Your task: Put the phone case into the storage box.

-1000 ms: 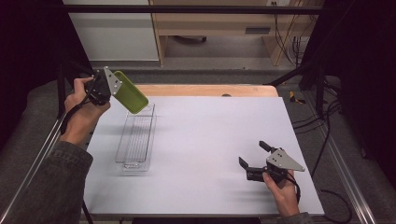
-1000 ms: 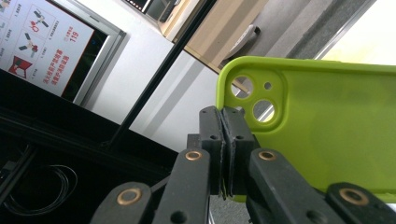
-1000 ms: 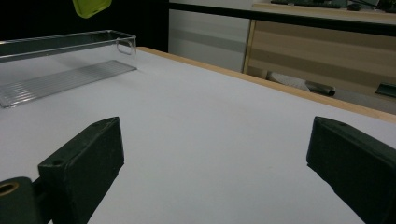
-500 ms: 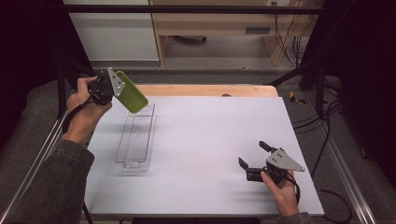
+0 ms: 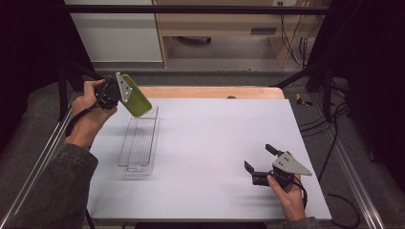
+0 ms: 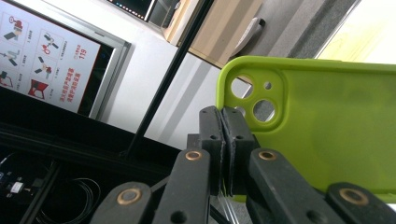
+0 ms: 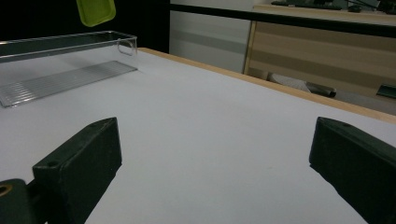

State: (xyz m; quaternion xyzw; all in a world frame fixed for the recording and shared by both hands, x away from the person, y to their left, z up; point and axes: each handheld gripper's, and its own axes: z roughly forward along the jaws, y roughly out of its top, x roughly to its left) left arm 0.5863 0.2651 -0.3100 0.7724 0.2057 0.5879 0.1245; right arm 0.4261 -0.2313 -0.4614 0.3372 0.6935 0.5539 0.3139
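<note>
Two grippers are working: the left gripper (image 5: 125,91) is pinching the green phone case (image 5: 136,96) by its edge, above the clear tray (image 5: 139,143); the right gripper (image 5: 260,158) is resting wide open, well apart.

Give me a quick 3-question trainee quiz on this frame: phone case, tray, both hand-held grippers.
1. True or false: the green phone case lies flat inside the clear tray.
2. Which hand-held gripper has its jaws wide apart with nothing between them? A) left B) right C) both
3. Fill in: the left hand-held gripper pinches the case by its ____, near the camera cut-outs.

Key
1. False: the case is held tilted in the air above the tray's far end, and the tray holds nothing.
2. B: the right hand-held gripper sits low over the white table, open; the left is shut on the case.
3. Edge.
</note>
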